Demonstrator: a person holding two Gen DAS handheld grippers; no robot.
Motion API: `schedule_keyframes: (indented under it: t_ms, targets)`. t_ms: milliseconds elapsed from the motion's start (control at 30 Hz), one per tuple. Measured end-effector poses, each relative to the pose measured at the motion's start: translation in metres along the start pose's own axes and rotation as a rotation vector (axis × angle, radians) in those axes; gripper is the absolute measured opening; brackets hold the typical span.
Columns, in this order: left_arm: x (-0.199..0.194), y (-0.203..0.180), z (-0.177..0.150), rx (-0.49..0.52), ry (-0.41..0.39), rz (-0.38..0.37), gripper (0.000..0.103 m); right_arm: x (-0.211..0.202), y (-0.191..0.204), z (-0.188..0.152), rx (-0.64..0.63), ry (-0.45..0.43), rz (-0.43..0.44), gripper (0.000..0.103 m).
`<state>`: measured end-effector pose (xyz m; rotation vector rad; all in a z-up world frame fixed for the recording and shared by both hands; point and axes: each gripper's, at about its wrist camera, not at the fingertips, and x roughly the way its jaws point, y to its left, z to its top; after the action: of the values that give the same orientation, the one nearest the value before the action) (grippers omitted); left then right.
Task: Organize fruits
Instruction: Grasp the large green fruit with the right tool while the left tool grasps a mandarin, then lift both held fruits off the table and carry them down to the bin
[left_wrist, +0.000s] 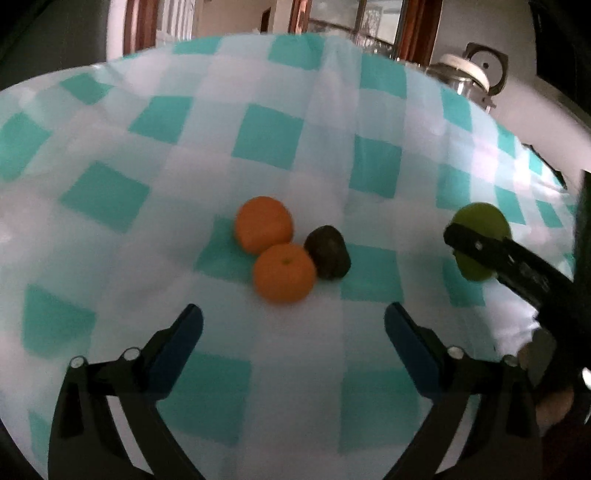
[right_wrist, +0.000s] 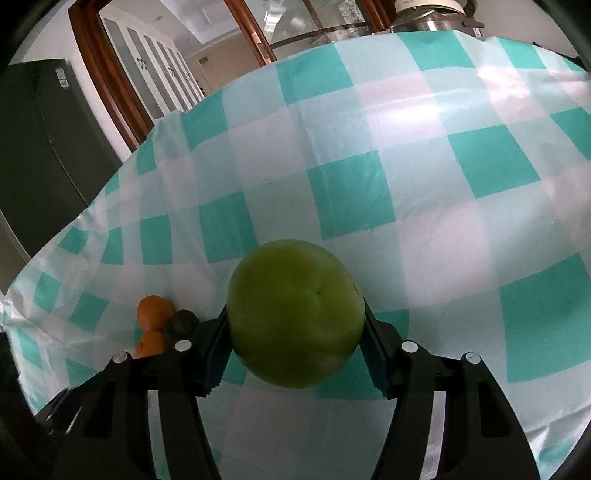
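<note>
Two oranges (left_wrist: 264, 224) (left_wrist: 284, 273) and a dark avocado (left_wrist: 328, 252) lie touching in a cluster on the teal-and-white checked tablecloth (left_wrist: 266, 136). My left gripper (left_wrist: 293, 317) is open and empty, just short of the cluster. My right gripper (right_wrist: 295, 314) is shut on a large green apple (right_wrist: 294, 318), held over the cloth. In the left wrist view the apple (left_wrist: 484, 221) shows at the right with a black finger (left_wrist: 480, 247) across it. The oranges (right_wrist: 155, 312) and avocado (right_wrist: 181, 325) show to the left in the right wrist view.
A metal pot with a white lid (left_wrist: 467, 75) stands beyond the table's far right edge. A dark refrigerator (right_wrist: 40, 147) and wood-framed glass doors (right_wrist: 122, 74) stand beyond the table's left edge.
</note>
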<state>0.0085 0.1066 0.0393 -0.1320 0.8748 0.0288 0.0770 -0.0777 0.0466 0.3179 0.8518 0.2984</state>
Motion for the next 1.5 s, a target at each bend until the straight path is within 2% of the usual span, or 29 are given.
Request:
schedule_keyframes:
  t_ms: [33, 200, 233, 367, 400, 433, 467, 567, 700, 767, 867, 933, 1100, 1167, 1333, 1500]
  targets:
    - [0.006, -0.002, 0.003, 0.010, 0.014, 0.014, 0.083, 0.001, 0.001, 0.001, -0.002, 0.002, 0.004, 0.061]
    - [0.027, 0.001, 0.016, 0.021, 0.058, 0.041, 0.072, 0.001, -0.003, 0.005, 0.008, 0.008, 0.007, 0.061]
    - [0.030, 0.004, 0.018, 0.025, 0.064, 0.036, 0.066, 0.001, -0.003, 0.005, 0.007, 0.010, 0.007, 0.061]
    - [0.039, 0.005, 0.021, 0.070, 0.084, 0.013, 0.057, 0.003, 0.000, 0.005, -0.001, 0.017, 0.010, 0.061]
    - [0.040, 0.004, 0.021, 0.097, 0.082, 0.019, 0.052, 0.003, 0.000, 0.005, -0.002, 0.018, 0.011, 0.061]
    - [0.041, 0.004, 0.021, 0.106, 0.079, 0.027, 0.044, 0.003, 0.000, 0.005, -0.002, 0.018, 0.012, 0.061]
    - [0.041, 0.006, 0.020, 0.109, 0.074, 0.038, 0.042, 0.004, 0.001, 0.006, -0.001, 0.018, 0.013, 0.061]
    - [0.028, 0.011, 0.015, 0.093, 0.050, 0.025, 0.042, 0.003, 0.000, 0.005, 0.005, 0.014, 0.020, 0.061]
    - [-0.024, 0.020, -0.014, 0.062, -0.045, 0.017, 0.042, 0.004, 0.000, 0.005, 0.004, 0.016, 0.020, 0.061]
    - [-0.051, 0.030, -0.034, 0.023, -0.107, 0.002, 0.042, 0.004, 0.000, 0.005, 0.003, 0.016, 0.019, 0.061]
    - [-0.070, 0.046, -0.049, -0.071, -0.143, -0.027, 0.042, 0.003, 0.000, 0.005, 0.004, 0.012, 0.018, 0.061]
    - [-0.071, 0.051, -0.050, -0.119, -0.143, -0.069, 0.042, 0.003, 0.000, 0.004, 0.005, 0.009, 0.018, 0.061]
    - [-0.061, 0.044, -0.043, -0.143, -0.111, -0.107, 0.042, 0.003, 0.000, 0.003, 0.005, 0.006, 0.021, 0.061]
    - [-0.050, 0.033, -0.037, -0.138, -0.100, -0.093, 0.042, 0.005, -0.001, 0.004, 0.008, 0.009, 0.028, 0.061]
    - [-0.044, 0.033, -0.034, -0.131, -0.089, -0.054, 0.042, 0.003, -0.005, 0.005, 0.023, -0.003, 0.060, 0.061]
    - [-0.048, 0.034, -0.031, -0.108, -0.087, 0.006, 0.042, 0.006, -0.009, 0.007, 0.054, 0.006, 0.023, 0.061]
